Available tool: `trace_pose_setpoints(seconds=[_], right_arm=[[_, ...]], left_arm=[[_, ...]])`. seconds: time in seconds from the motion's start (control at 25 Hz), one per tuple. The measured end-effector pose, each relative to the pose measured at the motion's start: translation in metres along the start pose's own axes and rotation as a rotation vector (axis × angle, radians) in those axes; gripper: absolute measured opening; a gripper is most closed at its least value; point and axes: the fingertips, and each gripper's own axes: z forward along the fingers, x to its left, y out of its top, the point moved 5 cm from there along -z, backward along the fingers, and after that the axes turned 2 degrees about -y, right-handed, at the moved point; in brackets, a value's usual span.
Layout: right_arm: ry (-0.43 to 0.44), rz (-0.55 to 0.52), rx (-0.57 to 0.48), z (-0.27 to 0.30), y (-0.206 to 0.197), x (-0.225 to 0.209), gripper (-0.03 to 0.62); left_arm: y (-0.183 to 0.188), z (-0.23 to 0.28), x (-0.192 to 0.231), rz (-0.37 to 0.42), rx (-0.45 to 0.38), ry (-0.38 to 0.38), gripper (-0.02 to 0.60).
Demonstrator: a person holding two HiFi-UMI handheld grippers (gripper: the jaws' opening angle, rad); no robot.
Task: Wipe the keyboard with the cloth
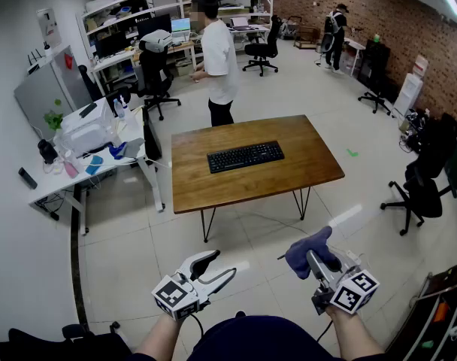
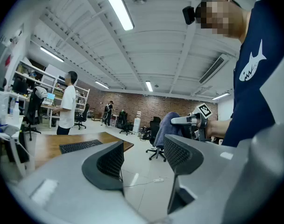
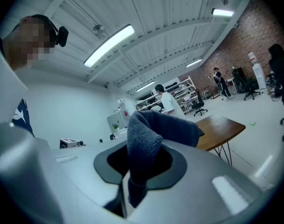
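Observation:
A black keyboard (image 1: 246, 156) lies in the middle of a wooden table (image 1: 296, 173) well ahead of me. My right gripper (image 1: 313, 260) is shut on a blue cloth (image 1: 307, 250), which bunches out over its jaws (image 3: 149, 136). My left gripper (image 1: 215, 269) is open and holds nothing; in its own view the keyboard (image 2: 80, 146) shows far off on the table (image 2: 48, 146), and the cloth (image 2: 168, 124) hangs from the other gripper. Both grippers hover over the floor, short of the table's near edge.
A person in a white shirt (image 1: 218, 59) stands just behind the table. A cluttered white desk (image 1: 86, 153) stands to the left, with office chairs (image 1: 421, 186) to the right and at the back. A white cable (image 1: 340, 220) lies on the tiled floor near the right gripper.

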Motion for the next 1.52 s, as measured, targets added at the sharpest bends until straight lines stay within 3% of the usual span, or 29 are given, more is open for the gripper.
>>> trace_pose_setpoints(seconds=[0.4,0.68,0.92,1.12,1.52], right_arm=[[-0.045,-0.042,-0.002,0.028,0.015,-0.014,0.064],[-0.054,-0.034,0.003,0.058,0.03,-0.048,0.064],[-0.044,-0.036,0.02,0.111,0.05,-0.107,0.064],[-0.022,-0.081,0.049,0.176,0.082,-0.179,0.064],[0.063,-0.145,0.094,0.297,0.151,-0.291,0.064]], left_arm=[[0.003,0.0,0.039,0.012,-0.001,0.019,0.259],[-0.005,0.02,0.073,-0.007,0.019,0.033,0.259],[-0.002,0.06,0.122,-0.02,0.033,0.073,0.259],[0.004,0.116,0.18,-0.05,0.048,0.134,0.259],[0.04,0.217,0.277,-0.055,0.074,0.236,0.259]])
